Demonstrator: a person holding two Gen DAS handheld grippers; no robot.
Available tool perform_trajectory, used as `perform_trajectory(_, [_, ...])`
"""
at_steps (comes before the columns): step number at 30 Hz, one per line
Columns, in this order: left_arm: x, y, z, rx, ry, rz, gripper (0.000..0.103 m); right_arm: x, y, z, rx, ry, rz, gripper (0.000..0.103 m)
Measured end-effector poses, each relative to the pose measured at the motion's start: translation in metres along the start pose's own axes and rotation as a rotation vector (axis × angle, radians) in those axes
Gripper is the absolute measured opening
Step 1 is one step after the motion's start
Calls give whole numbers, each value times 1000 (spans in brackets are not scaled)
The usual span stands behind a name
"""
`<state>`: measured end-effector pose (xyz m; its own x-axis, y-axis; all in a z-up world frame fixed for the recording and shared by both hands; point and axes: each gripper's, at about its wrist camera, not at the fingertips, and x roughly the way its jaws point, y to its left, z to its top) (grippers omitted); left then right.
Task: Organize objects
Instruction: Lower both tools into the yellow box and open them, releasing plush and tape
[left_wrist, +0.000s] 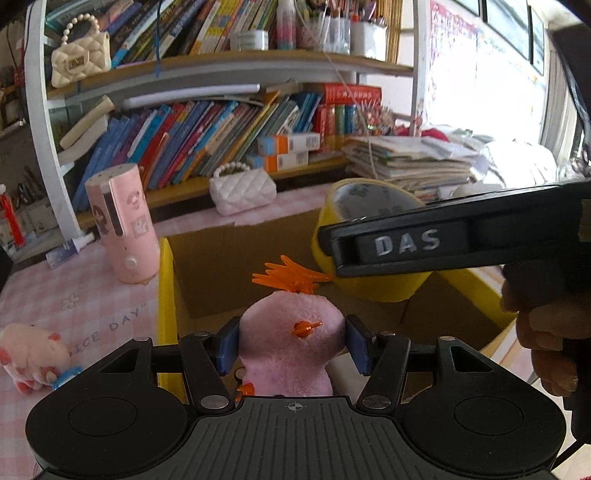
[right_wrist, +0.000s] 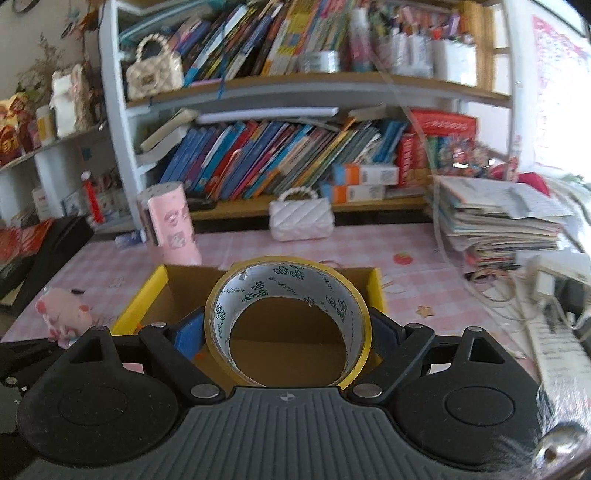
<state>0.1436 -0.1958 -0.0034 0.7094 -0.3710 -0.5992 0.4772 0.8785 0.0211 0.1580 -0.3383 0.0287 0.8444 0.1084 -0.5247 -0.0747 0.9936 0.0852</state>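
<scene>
The left tongs (left_wrist: 291, 347) squeeze a soft pink plush toy with orange hair (left_wrist: 291, 343); the right tongs (right_wrist: 288, 332) squeeze a round yellow tape roll (right_wrist: 288, 321) above the open brown cardboard box (right_wrist: 184, 280).

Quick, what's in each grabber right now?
Left gripper: jaws shut on the pink plush toy.
Right gripper: jaws shut on the yellow tape roll.

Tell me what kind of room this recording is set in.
Most likely a child's study desk at home: crowded bookshelves, a pink checked tablecloth, a stack of papers, and a pink plush toy.
</scene>
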Motion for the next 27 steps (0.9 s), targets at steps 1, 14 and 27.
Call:
perform_trajectory(1, [3,0,0,2,7,4,57,5,1,0,-8,14,10,87])
perform_trajectory(14, [29,-5,-6,72,54,61,55,61,-2,-8,-62,239,28,87])
perform_trajectory(27, [45,-16,1,96,75,1,55,57,-15,-11,-85,238,-59,87])
